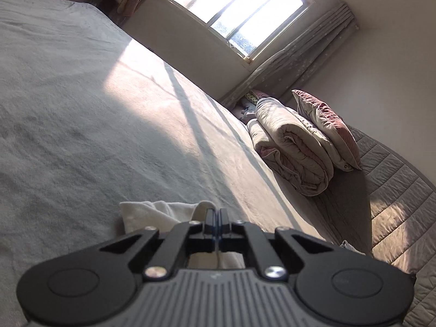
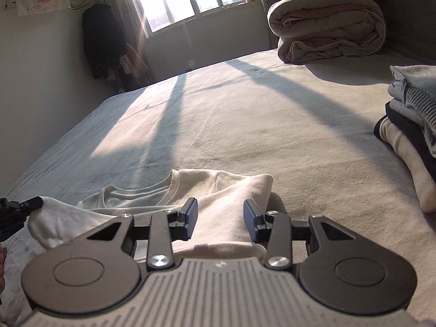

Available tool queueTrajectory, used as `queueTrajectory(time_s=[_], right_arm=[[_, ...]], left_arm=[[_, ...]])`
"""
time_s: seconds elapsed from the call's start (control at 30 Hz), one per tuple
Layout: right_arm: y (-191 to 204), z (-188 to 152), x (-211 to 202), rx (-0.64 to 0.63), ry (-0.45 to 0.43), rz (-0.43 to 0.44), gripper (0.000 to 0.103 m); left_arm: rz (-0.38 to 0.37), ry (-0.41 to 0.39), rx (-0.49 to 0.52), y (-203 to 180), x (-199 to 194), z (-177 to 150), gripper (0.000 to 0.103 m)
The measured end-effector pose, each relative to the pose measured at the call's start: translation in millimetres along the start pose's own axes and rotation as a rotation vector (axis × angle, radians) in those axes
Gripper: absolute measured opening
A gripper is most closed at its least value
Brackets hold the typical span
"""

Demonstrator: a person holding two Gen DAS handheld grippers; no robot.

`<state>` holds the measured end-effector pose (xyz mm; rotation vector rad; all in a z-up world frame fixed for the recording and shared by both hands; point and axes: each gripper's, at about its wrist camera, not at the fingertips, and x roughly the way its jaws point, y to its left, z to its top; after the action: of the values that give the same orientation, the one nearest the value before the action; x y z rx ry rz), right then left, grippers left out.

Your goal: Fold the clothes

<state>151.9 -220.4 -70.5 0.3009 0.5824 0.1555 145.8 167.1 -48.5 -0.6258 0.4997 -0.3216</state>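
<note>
A cream sweatshirt (image 2: 152, 204) lies partly folded on the pale bed sheet (image 2: 245, 125), its neckline facing the window. My right gripper (image 2: 220, 215) hovers open just over the garment's right half, nothing between its fingers. The left gripper (image 1: 217, 220) is shut on a fold of the same cream cloth (image 1: 152, 215), which bunches up in front of its fingers. In the right wrist view the left gripper (image 2: 27, 207) shows at the far left edge, pinching the garment's left corner.
A rolled duvet (image 2: 327, 27) and a pillow (image 1: 327, 125) rest at the head of the bed. A stack of folded clothes (image 2: 408, 125) sits at the right edge. Dark garments (image 2: 103, 41) hang by the window wall. Quilted bedding (image 1: 395, 207) lies to the right.
</note>
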Motion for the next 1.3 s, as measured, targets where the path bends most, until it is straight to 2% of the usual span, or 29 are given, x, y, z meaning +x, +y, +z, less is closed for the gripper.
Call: queueTrajectory(time_s=[0.07,0.2,0.27,0.3,0.37,0.43,0.5,0.57,0.63,0.73,0.8,0.87,0.97,1.1,1.17,1.23,1.27,1.3], right_arm=[[-10,0,6,0.025,0.011,-0.028,0.042],[-16,-1,5,0.024,0.019,-0.050,0.042],[-18,-2,4,0.023,0.023,-0.060,0.042],[-19,-2,2,0.021,0.023,-0.062,0.042],[-17,-4,-8,-0.001,0.013,-0.043,0.042],[-13,-8,-18,-0.030,0.007,-0.026,0.042],[-3,-17,-21,-0.110,0.027,-0.024,0.047],[7,-27,-21,-0.184,0.047,-0.018,0.055],[15,-35,-18,-0.245,0.067,-0.022,0.056],[26,-43,-4,-0.338,0.077,-0.111,0.056],[26,-42,0,-0.331,0.055,-0.146,0.056],[19,-37,1,-0.277,0.037,-0.187,0.056],[-2,-33,4,-0.170,0.069,-0.199,0.058],[1,-34,-6,-0.211,0.091,-0.202,0.060],[3,-34,-11,-0.231,0.103,-0.204,0.060],[5,-36,-24,-0.238,0.085,-0.187,0.057],[5,-34,-29,-0.226,0.070,-0.162,0.041],[6,-33,-35,-0.215,0.055,-0.138,0.032]], left_arm=[[0.094,-0.008,0.020,7,1,1,0.001],[0.207,0.094,0.035,20,13,0,0.003],[0.240,0.075,0.049,18,6,1,0.009],[0.247,0.060,0.053,17,1,2,0.015],[0.231,0.019,0.059,11,-10,5,0.022],[0.197,-0.002,0.065,4,-18,3,0.022],[0.157,-0.012,0.069,-2,-23,1,0.022],[0.120,0.003,0.084,-7,-21,-4,0.022],[0.112,0.042,0.113,-9,-14,-12,0.022],[0.156,0.103,0.154,-7,0,-26,0.022],[0.189,0.133,0.174,-5,7,-34,0.017],[0.200,0.131,0.166,-1,7,-39,0.012],[0.198,0.139,0.167,2,5,-40,0.009],[0.204,0.165,0.206,-6,-2,-36,0.009],[0.193,0.150,0.211,-11,-9,-33,0.014],[0.178,0.127,0.224,-16,-12,-32,0.015],[0.170,0.115,0.232,-18,-14,-31,0.015],[0.160,0.106,0.239,-21,-14,-31,0.015]])
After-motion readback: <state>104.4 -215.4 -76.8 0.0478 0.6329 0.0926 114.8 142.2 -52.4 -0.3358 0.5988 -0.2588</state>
